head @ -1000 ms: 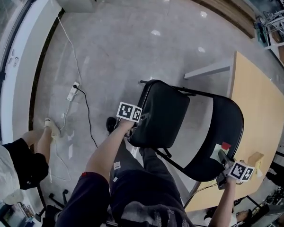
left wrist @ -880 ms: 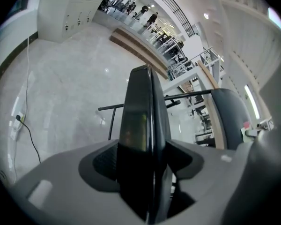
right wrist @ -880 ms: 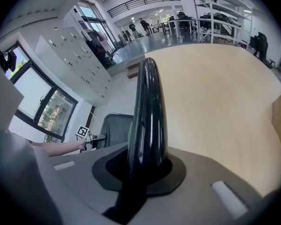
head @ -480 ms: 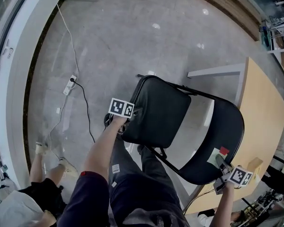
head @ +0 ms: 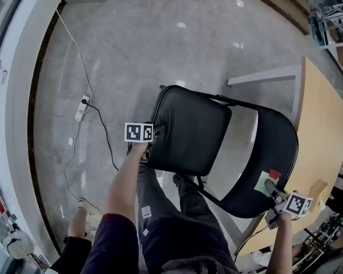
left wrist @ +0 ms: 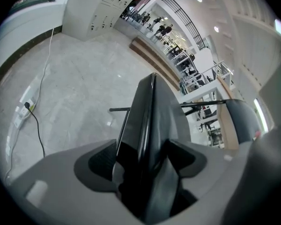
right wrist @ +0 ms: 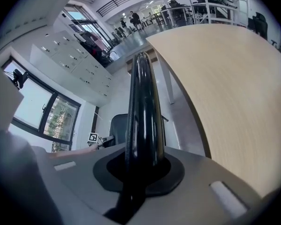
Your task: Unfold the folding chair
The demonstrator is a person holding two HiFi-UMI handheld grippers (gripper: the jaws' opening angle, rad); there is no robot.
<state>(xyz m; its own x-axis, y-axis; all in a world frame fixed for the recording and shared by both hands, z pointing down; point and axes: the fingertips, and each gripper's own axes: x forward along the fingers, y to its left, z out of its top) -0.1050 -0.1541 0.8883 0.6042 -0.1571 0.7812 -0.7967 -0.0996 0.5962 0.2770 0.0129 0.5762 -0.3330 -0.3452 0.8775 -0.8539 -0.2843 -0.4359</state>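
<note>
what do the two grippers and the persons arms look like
The left gripper and right gripper each have a grey body and carry a white cube with black square markers. The jaws sit in a dark recess of that body. The left arm wears a short dark navy sleeve with a red hem.

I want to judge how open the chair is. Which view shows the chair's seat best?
The head view: nearly the whole seat shows from above, angled away from the backrest. The left gripper view sees only its edge, close up. The right gripper view shows a small, distant part beside the backrest's rim.
</note>
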